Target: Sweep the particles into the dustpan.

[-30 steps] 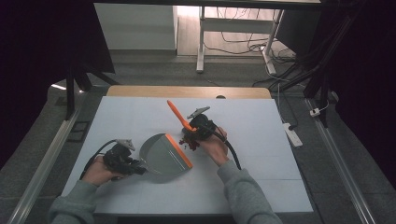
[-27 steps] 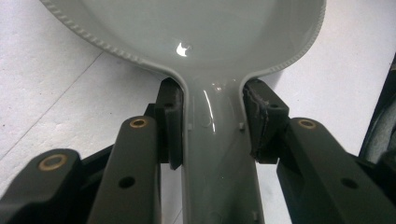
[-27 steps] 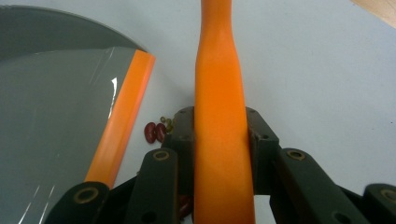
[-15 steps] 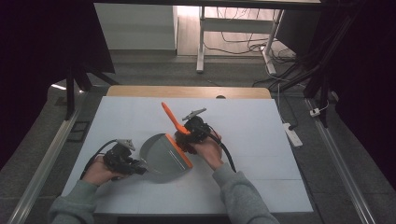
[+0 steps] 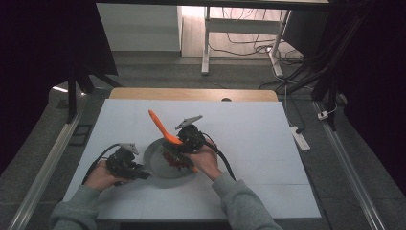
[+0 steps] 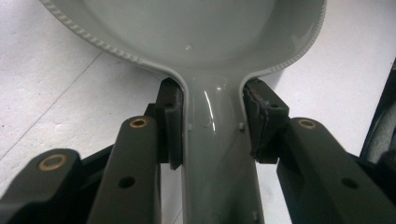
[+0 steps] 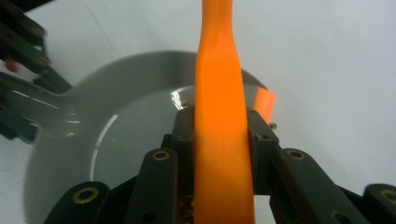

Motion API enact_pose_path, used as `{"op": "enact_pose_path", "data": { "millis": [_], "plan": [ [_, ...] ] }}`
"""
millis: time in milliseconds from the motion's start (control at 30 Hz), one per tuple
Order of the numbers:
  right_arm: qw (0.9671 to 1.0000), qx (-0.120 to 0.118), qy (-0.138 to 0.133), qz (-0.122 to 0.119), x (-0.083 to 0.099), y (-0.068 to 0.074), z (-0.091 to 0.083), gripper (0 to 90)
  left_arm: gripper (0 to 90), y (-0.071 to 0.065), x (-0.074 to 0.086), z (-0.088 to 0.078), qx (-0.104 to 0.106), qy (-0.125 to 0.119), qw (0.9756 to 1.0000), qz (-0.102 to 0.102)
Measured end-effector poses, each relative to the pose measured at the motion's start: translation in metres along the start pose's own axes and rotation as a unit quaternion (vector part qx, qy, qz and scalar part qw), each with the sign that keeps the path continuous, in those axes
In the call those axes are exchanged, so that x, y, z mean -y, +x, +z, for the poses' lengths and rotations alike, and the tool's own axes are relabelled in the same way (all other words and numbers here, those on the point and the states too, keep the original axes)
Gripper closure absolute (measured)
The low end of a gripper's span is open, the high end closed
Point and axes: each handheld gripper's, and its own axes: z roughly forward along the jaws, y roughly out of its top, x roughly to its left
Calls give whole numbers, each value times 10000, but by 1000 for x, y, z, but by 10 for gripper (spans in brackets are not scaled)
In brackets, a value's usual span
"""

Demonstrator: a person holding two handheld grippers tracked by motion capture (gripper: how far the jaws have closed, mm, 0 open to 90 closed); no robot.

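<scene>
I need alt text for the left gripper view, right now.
Two black jaws of the left gripper clamp the narrow handle of a glossy grey plastic dustpan. Its ridged rim curves across the top, and it rests on a white table.

Grey sleeves; blk grippers, cables

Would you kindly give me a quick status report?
Left hand-held gripper shut on dustpan handle. Right hand-held gripper shut on orange brush handle. Nothing in the way.
</scene>
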Motion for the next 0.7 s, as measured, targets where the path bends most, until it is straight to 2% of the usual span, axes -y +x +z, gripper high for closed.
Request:
{"op": "enact_pose_path", "data": {
  "millis": [67, 167, 267, 333, 367, 533, 700],
  "plan": [
    [9998, 59, -191, 45, -2, -4, -8, 705, 620, 0, 0, 0, -3, -2, 10000, -2],
    [9995, 129, -258, 134, -2, -9, -15, 705, 620, 0, 0, 0, 3, 0, 10000, 1],
    [9986, 310, -348, 260, -1, -21, -28, 705, 620, 0, 0, 0, 5, 5, 10000, 7],
    [9984, 340, -368, 260, 0, -23, -30, 705, 620, 0, 0, 0, 1, 5, 10000, 6],
    [9978, 416, -395, 333, 2, -30, -35, 705, 620, 0, 0, 0, 0, 4, 10000, -4],
    [9969, 631, -303, 366, 7, -40, -39, 705, 620, 0, 0, 0, -5, 3, 10000, -4],
    [9956, 822, -113, 437, 12, -54, -32, 705, 620, -1, 0, 0, -6, -1, 10000, -5]
  ]
}}
